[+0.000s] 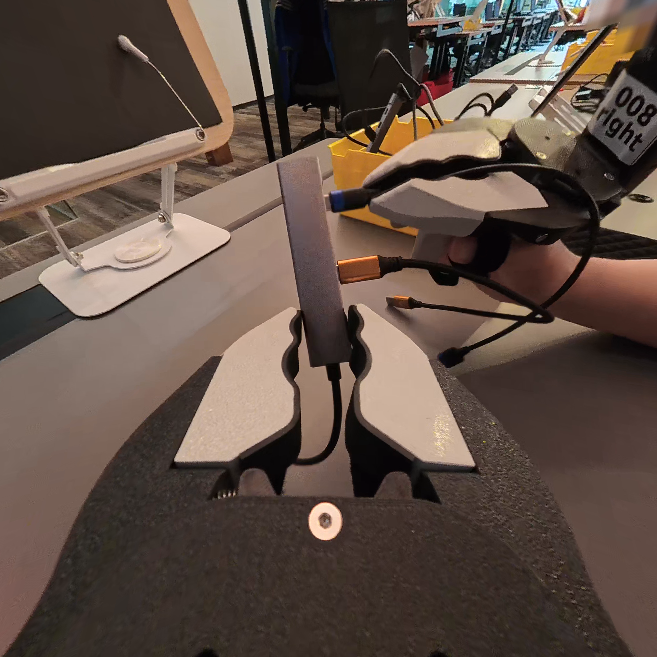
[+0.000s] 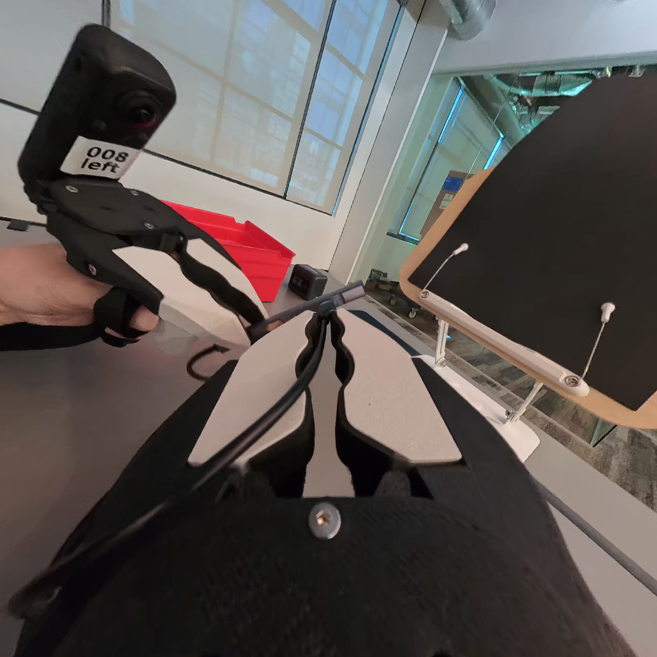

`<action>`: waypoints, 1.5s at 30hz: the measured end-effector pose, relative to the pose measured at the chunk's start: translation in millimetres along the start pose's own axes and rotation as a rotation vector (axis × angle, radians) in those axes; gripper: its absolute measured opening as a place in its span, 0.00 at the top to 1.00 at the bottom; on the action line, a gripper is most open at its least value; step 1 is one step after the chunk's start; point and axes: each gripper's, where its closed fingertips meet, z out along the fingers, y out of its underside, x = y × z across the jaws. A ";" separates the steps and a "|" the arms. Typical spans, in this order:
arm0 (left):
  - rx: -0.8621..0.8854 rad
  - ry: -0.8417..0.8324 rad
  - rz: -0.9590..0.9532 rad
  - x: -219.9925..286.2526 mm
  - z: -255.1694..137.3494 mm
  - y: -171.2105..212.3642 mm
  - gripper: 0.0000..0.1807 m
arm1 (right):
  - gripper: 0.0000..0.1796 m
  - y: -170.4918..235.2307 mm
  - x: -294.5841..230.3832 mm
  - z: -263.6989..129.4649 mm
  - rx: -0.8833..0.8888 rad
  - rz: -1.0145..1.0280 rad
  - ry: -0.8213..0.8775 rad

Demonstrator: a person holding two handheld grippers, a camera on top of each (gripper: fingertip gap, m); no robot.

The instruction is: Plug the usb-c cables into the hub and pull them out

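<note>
So the left gripper (image 1: 323,325) has its jaws clamped on the hub (image 1: 311,256), a slim dark grey bar held up off the bench (image 1: 124,373), standing more or less upright and leaning a bit away from the camera, with its own black lead (image 1: 332,409) dropping down between the fingers. An orange-tipped cable (image 1: 359,269) is plugged into the hub's right edge, about halfway up, and its cord loops off to the right. Higher up on that same edge, the right gripper (image 1: 368,199) comes in sideways with its jaws squeezed on a blue-tipped cable (image 1: 346,201), plug pointing at the hub and just beside it; I can't really tell if the metal tip is touching the port or a hair short. From the right wrist view the cord (image 2: 309,377) runs back between the shut fingers. Down on the bench there's a loose orange plug (image 1: 400,302) and a blue plug end (image 1: 449,356) lying near the person's right hand (image 1: 526,281). Behind that sits a yellow bin (image 1: 359,170) with stuff in it, and off to the left a dark board on a white stand (image 1: 135,263).
</note>
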 end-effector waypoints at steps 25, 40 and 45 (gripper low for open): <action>-0.031 0.043 0.124 0.5 20.6 19.5 0.85 | 0.96 24.1 -8.8 1.1 -0.087 -0.036 -0.146; -0.225 0.049 0.193 6.5 14.0 40.7 0.85 | 0.96 38.0 -23.9 -1.6 -0.186 -0.256 -0.227; -0.233 0.047 0.200 7.4 15.4 41.9 0.85 | 0.96 39.5 -24.0 -2.2 -0.197 -0.254 -0.236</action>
